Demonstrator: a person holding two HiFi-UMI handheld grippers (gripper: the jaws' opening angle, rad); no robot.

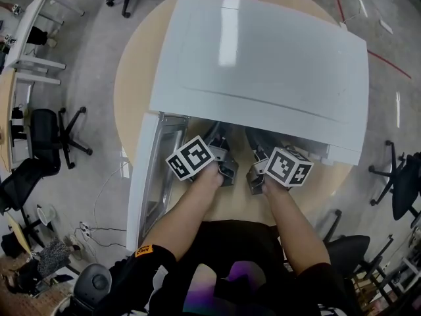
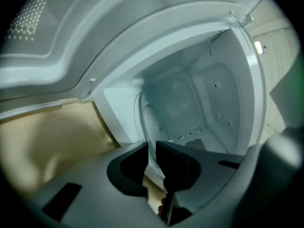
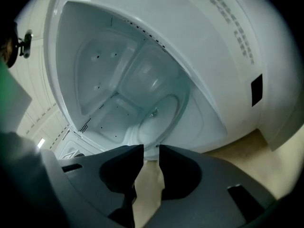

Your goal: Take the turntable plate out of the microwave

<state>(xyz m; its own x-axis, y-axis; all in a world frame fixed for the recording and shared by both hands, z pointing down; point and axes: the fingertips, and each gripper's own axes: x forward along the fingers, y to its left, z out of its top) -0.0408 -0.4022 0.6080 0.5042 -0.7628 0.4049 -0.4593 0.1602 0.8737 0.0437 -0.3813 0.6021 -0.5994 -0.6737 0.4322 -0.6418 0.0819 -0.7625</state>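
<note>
I can read no words, brands or numbers anywhere. The orange tag [image 1: 143,249] on my left sleeve bears dark print too small to make out. The cube [image 1: 191,158] on my left gripper [image 2: 150,161] and the cube [image 1: 287,166] on my right gripper [image 3: 151,161] show only black-and-white square markers

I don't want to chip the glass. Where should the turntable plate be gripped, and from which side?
Take the turntable plate by its near rim, coming straight in through the open front of the microwave. It is a thin disc in the cavity, walled in on its other sides, so only that front edge is free for jaws to pinch.
</note>
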